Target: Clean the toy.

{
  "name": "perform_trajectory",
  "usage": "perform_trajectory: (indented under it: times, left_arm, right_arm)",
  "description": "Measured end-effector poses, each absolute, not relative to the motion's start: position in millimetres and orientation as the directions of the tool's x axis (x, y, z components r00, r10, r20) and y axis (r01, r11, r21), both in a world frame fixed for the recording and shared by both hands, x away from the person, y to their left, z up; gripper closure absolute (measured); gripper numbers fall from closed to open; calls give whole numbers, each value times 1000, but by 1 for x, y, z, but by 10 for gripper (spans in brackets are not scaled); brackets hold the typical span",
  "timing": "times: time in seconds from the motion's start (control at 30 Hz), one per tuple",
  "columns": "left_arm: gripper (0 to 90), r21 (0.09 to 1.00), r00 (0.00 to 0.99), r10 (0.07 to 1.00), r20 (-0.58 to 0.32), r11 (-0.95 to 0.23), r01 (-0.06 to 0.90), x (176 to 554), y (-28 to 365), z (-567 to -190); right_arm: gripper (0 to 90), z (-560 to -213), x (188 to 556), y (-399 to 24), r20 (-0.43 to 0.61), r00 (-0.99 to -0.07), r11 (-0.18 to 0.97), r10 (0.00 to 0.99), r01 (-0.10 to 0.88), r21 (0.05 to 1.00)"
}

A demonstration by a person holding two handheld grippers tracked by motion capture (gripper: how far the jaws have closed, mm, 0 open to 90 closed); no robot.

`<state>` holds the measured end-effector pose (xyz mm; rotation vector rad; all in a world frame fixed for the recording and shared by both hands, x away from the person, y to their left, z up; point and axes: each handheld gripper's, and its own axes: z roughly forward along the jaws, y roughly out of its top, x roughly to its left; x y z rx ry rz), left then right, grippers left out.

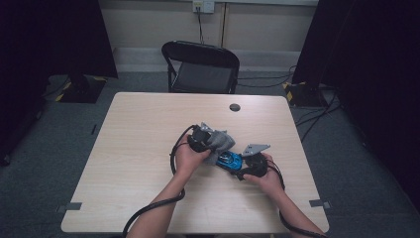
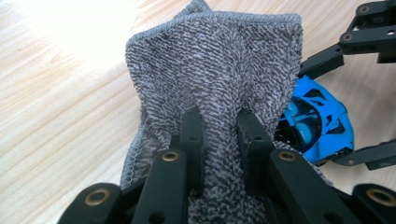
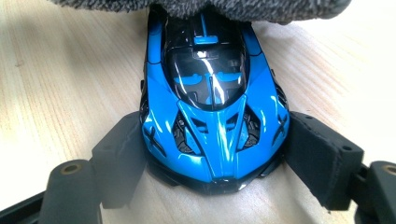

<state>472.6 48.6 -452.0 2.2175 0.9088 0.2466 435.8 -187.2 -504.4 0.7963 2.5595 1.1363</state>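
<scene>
A blue and black toy car (image 3: 215,102) rests on the wooden table (image 1: 148,139), its nose clamped between the pads of my right gripper (image 3: 217,161). A grey terry cloth (image 2: 215,70) is bunched in my left gripper (image 2: 219,140), whose jaws are shut on a fold of it. The cloth (image 3: 201,7) drapes over the far end of the car. In the high view my left gripper (image 1: 203,139) and the cloth (image 1: 220,141) sit just left of the car (image 1: 230,159), with my right gripper (image 1: 250,166) on its right side.
A black folding chair (image 1: 203,67) stands beyond the far edge of the table. A small dark round disc (image 1: 235,107) lies near the table's far edge. Cables trail from both grippers toward the near edge.
</scene>
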Motion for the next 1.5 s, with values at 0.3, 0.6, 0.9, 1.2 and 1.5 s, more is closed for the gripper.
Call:
perform_trajectory:
  times: [0.3,0.6,0.9,1.2,1.5]
  left_arm:
    - [754,680,723,687,-69,-498,538,475,59,-452]
    - [754,686,707,704,-67,-482,545,479,66,-452]
    - [755,692,687,723,-77,-458,559,483,78,-453]
    - [756,692,670,737,-86,-440,573,485,85,-455]
    - [756,696,648,755,-102,-411,589,485,97,-456]
  right_arm:
    - [240,-504,436,-187,11,-825,551,565,387,740]
    - [240,-504,436,-187,11,-825,550,565,386,740]
    - [240,-504,436,-187,11,-825,550,565,387,740]
    - [240,-504,436,-187,11,-825,550,565,386,740]
    - [240,-504,436,-187,11,-825,551,565,386,740]
